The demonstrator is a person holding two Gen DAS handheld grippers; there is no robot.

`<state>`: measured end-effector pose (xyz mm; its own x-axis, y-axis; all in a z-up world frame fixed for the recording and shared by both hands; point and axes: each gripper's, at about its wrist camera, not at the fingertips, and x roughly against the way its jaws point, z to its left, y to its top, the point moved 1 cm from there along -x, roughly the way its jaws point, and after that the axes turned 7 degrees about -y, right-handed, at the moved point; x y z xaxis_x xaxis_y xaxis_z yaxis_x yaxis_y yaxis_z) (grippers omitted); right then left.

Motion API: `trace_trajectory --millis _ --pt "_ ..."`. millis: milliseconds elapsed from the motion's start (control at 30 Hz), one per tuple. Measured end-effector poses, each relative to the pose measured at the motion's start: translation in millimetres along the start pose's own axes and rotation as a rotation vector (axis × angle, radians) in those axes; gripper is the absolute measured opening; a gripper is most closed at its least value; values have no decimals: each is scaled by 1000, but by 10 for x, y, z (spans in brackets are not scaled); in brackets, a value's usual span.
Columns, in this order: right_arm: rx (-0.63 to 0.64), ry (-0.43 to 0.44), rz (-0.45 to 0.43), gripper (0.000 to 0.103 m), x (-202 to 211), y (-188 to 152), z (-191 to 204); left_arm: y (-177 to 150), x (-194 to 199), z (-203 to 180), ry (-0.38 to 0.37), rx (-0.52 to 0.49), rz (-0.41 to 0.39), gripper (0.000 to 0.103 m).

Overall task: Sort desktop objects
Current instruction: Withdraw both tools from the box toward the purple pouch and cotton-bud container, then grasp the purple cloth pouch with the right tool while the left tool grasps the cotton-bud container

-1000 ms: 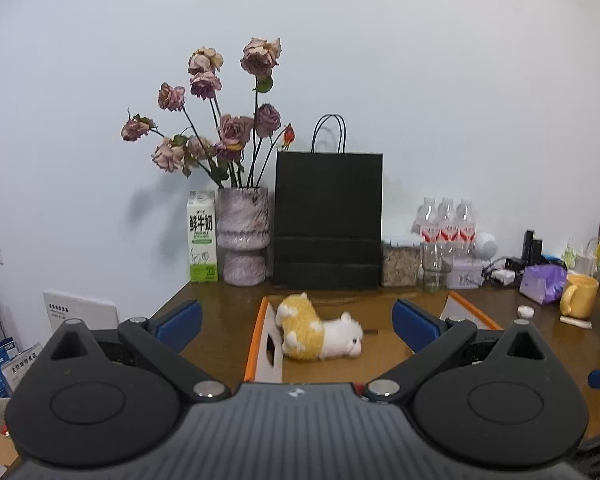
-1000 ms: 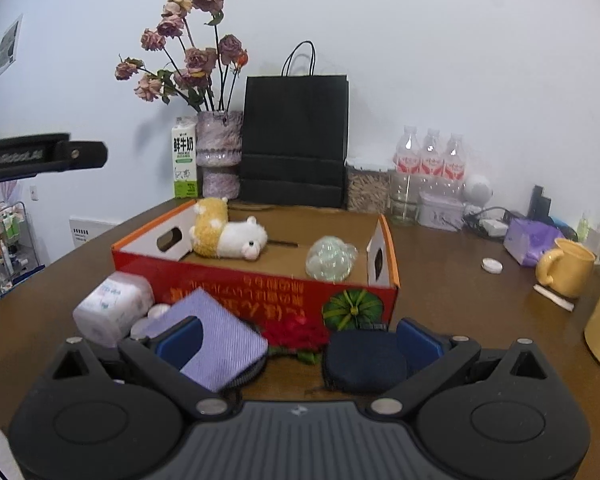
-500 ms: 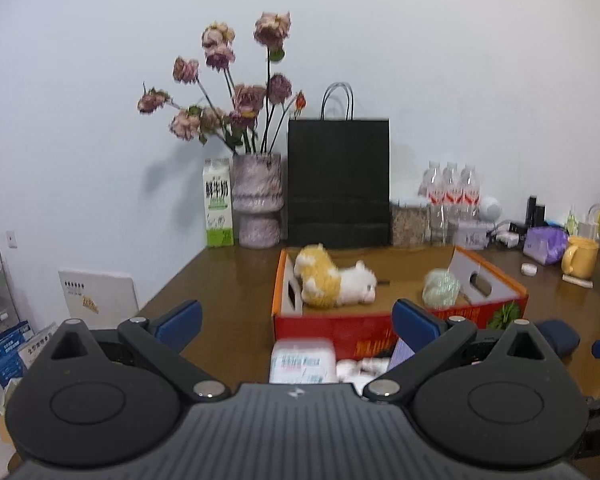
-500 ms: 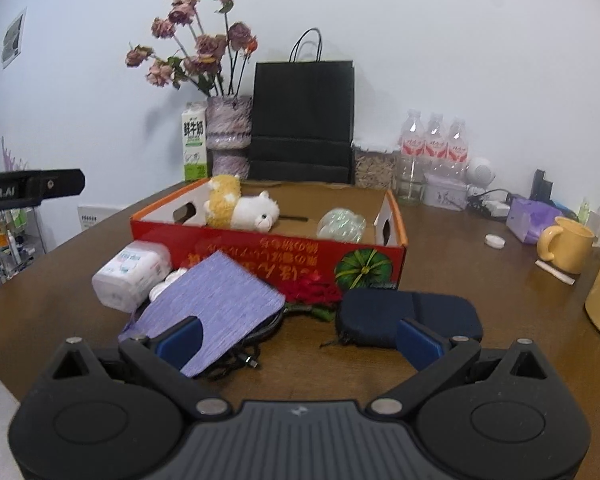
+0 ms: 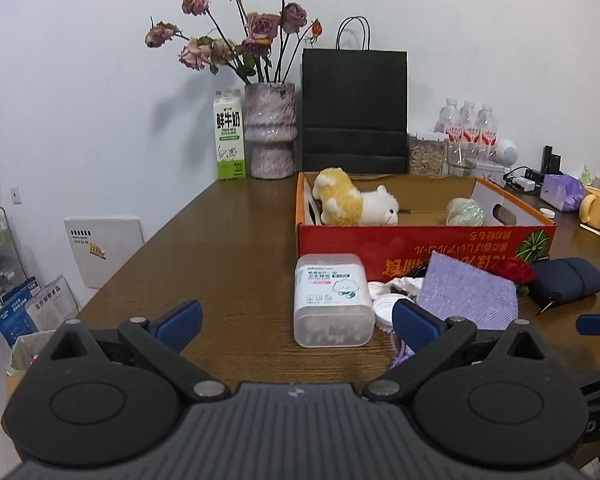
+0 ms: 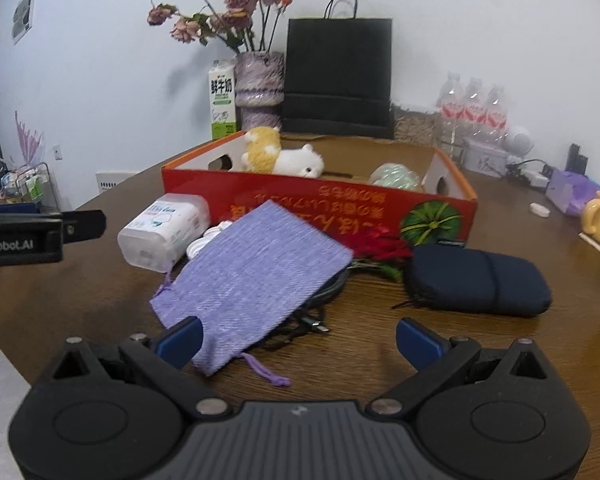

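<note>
A red cardboard box (image 5: 420, 240) (image 6: 320, 200) holds a yellow-and-white plush toy (image 5: 352, 204) (image 6: 280, 156) and a pale green bundle (image 5: 465, 212) (image 6: 394, 174). In front of it lie a clear cotton-swab tub (image 5: 332, 300) (image 6: 164, 232), a purple woven pouch (image 5: 466, 296) (image 6: 256, 276), a red rose (image 6: 380, 248) and a dark blue case (image 5: 566, 284) (image 6: 476, 280). My left gripper (image 5: 296, 320) stands open just short of the tub. My right gripper (image 6: 298, 336) is open too, its left finger at the pouch's near edge. Black cables (image 6: 312, 312) lie under the pouch.
At the back stand a vase of dried roses (image 5: 270, 136), a milk carton (image 5: 230, 136), a black paper bag (image 5: 354, 112) and water bottles (image 5: 468, 128). A yellow mug (image 5: 598, 210) and a purple packet (image 5: 562, 192) sit far right. The table's edge falls away on the left.
Both grippers have drawn back from the box toward the table's near side. The loose items in front of the box now show in the left wrist view.
</note>
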<state>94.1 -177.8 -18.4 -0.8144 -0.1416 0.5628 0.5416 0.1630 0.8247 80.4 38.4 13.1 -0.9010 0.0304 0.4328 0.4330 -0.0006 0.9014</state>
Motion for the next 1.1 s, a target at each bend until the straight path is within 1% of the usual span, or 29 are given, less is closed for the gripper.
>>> trace_trajectory --millis 133,233,367,500,567,600,633,667,700,733,800,833,867,933,967,1100 --pt "20 10 22 103 -132 21 142 -17 -77 54 -2 2 13 103" --pt "24 4 16 103 -215 94 238 -1 -131 124 7 14 21 103" --pt "10 -16 24 103 -401 222 367 11 -180 200 6 21 25 103" --pt "-5 -33 45 103 -582 298 449 2 -287 269 4 34 51 103" --pt "14 -59 38 103 -625 309 494 -8 -326 289 -7 40 61 103" --pt "22 -65 36 101 -632 307 501 -14 -345 295 -11 41 66 103" --pt "33 -70 31 98 -631 304 516 -16 -366 294 -13 40 71 103" --pt "42 -82 23 90 -625 297 526 -20 -382 294 -15 40 75 103" --pt "52 -98 13 79 -615 296 530 -21 -396 293 -18 40 78 103" --pt "61 -104 0 72 -597 296 529 -23 -407 290 -22 40 79 103" --pt "72 -112 -16 43 -565 299 518 -22 -430 276 -30 38 83 103" --pt "80 -111 -18 37 -557 301 514 -21 -438 262 -32 36 84 103" --pt "83 -96 -17 27 -555 299 506 -23 -444 251 -34 35 85 103" --pt "74 -82 -27 16 -531 295 490 -26 -450 232 -37 32 88 103" --pt "74 -74 -40 8 -508 297 483 -23 -454 221 -39 30 88 103" --pt "52 -29 -76 6 -393 325 424 23 -501 165 -47 24 91 103"
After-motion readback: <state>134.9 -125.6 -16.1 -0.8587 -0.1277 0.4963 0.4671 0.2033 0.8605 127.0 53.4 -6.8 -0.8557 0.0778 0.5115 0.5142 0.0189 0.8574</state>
